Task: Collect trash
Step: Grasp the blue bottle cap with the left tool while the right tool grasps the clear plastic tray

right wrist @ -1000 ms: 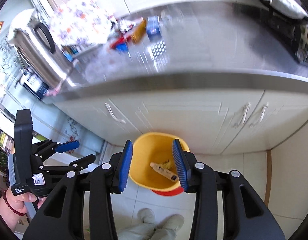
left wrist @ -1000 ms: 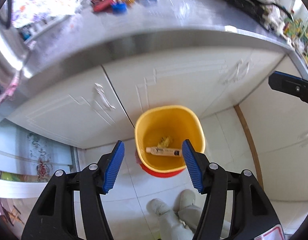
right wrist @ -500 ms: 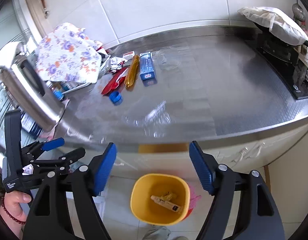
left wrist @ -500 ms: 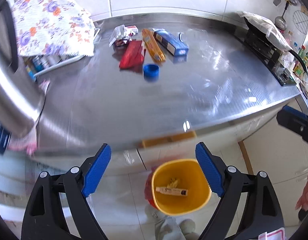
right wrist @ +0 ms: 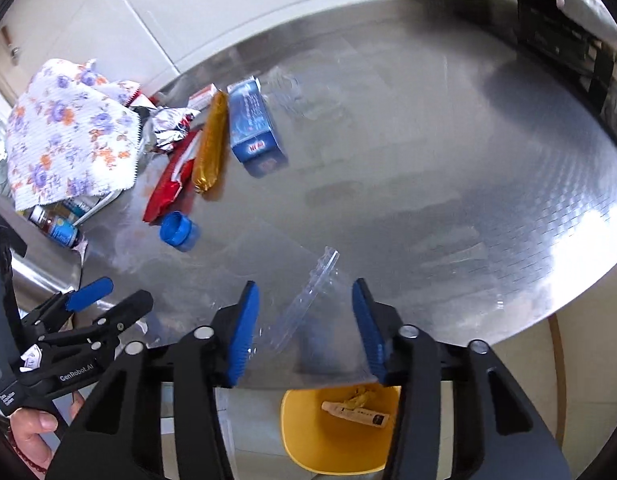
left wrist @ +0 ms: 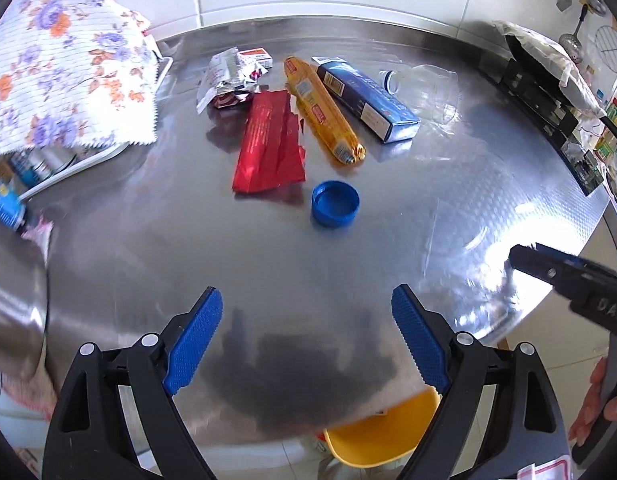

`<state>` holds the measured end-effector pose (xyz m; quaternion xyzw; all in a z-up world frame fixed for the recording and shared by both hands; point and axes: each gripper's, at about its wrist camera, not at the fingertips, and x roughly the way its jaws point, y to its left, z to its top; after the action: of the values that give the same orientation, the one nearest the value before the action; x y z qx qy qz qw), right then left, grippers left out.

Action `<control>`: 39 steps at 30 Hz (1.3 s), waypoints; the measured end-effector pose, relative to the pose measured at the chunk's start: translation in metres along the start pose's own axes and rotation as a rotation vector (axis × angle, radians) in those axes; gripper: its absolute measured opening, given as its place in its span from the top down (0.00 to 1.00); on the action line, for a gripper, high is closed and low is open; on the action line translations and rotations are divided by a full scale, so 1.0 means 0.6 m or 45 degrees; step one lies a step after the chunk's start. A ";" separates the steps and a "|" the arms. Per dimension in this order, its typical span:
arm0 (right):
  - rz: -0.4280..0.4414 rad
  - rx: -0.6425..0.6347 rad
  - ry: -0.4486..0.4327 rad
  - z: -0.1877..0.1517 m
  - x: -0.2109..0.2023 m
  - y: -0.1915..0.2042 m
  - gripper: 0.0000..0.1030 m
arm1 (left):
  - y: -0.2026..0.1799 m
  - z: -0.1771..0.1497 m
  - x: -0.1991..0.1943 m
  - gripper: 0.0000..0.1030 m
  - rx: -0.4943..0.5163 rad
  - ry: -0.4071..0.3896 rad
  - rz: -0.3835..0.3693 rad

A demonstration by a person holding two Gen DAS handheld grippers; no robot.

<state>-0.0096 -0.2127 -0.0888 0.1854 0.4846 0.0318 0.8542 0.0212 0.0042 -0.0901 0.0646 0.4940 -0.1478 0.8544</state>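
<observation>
Trash lies on the steel counter [left wrist: 388, 240]: a red wrapper [left wrist: 268, 148], an orange sausage pack [left wrist: 320, 112], a blue box [left wrist: 364, 98], a blue cap [left wrist: 334, 202], a crumpled silver wrapper [left wrist: 224, 80] and a clear bottle [left wrist: 424, 84]. My left gripper [left wrist: 306, 292] hovers open over bare steel in front of the cap, holding nothing. A clear plastic pack [right wrist: 308, 300] rests near the counter's front edge. My right gripper [right wrist: 304, 284] straddles it, its jaws closing, and the pads do not visibly press on it. The yellow bin [right wrist: 304, 440] stands on the floor below with a tube inside.
A floral cloth [left wrist: 56, 76] covers a rack with small bottles at the back left. A steel appliance [left wrist: 12, 312] stands at the left edge. A black stove [left wrist: 548, 96] with a covered pan sits on the right. A hand [right wrist: 32, 428] holds the left gripper [right wrist: 124, 294].
Both views have swung up from the bin on the floor to the counter top. My left jaws spread wider. My right jaws widened, then narrowed around the clear plastic pack.
</observation>
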 end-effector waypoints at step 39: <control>-0.188 -0.045 -0.087 0.053 -0.007 -0.033 0.91 | -0.021 0.075 0.076 0.70 -0.050 -0.086 0.087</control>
<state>0.0124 -0.2413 -0.0780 0.1350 0.4670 -0.0292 0.8734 0.0759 -0.0280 -0.1063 0.0596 0.4652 -0.1110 0.8762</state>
